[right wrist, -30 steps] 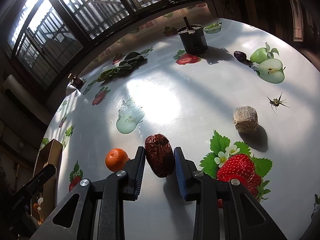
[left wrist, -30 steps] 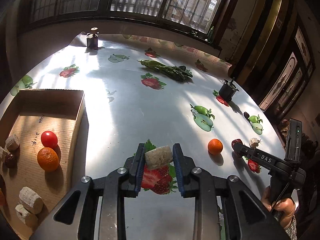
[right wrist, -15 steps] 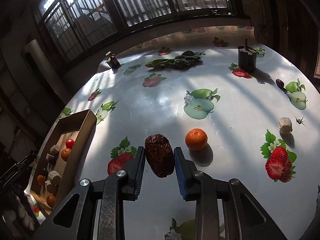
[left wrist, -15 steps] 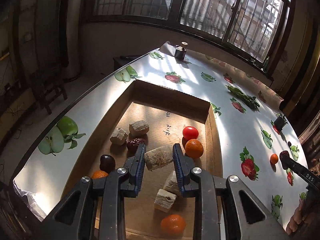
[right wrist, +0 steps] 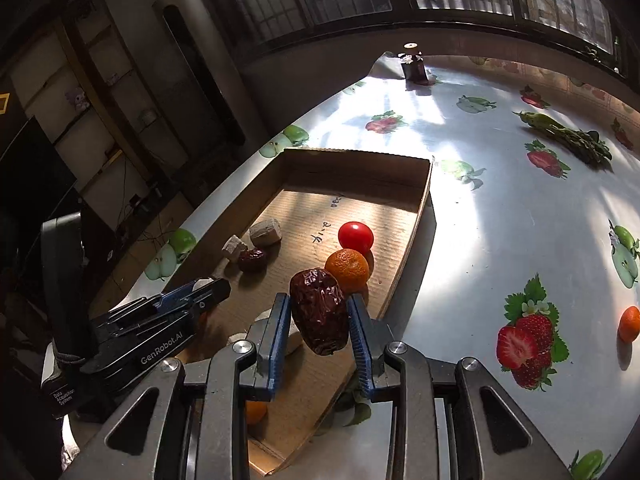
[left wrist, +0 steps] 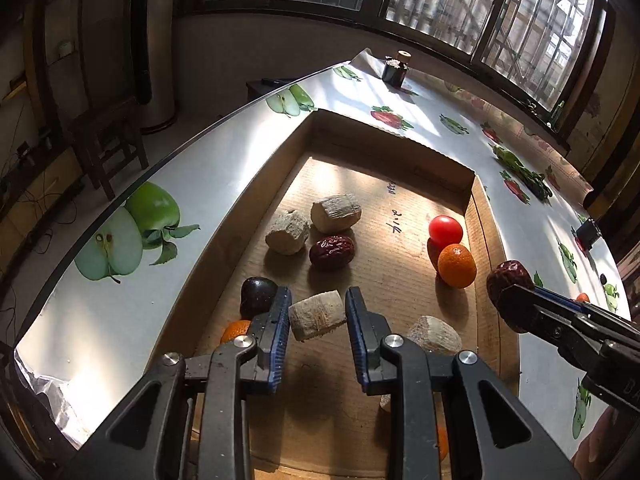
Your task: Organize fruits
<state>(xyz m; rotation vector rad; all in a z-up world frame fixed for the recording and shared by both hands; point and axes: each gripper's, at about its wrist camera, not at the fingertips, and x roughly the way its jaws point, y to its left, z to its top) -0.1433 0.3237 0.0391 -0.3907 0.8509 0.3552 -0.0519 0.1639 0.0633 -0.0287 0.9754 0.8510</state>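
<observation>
My left gripper [left wrist: 318, 322] is shut on a pale beige chunk [left wrist: 317, 319] and holds it low over the cardboard box [left wrist: 384, 140]. My right gripper [right wrist: 320, 324] is shut on a wrinkled dark red date [right wrist: 319, 311] above the box's right wall [right wrist: 412, 236]; it also shows in the left wrist view [left wrist: 510, 294]. In the box lie a red tomato [left wrist: 445, 230], an orange [left wrist: 457, 265], another date [left wrist: 331, 252], a dark plum [left wrist: 258, 294] and several beige chunks [left wrist: 335, 212].
A loose orange [right wrist: 629, 323] lies on the fruit-print tablecloth [right wrist: 500, 216] to the right. Green vegetables [right wrist: 568, 136] and a small dark jar [right wrist: 414, 66] are far back. The table's left edge [left wrist: 120, 196] drops to the floor.
Both grippers have swung left from the open table to the box. The left one has come down lower inside it; the right one now hovers at the box's right wall, still holding the date.
</observation>
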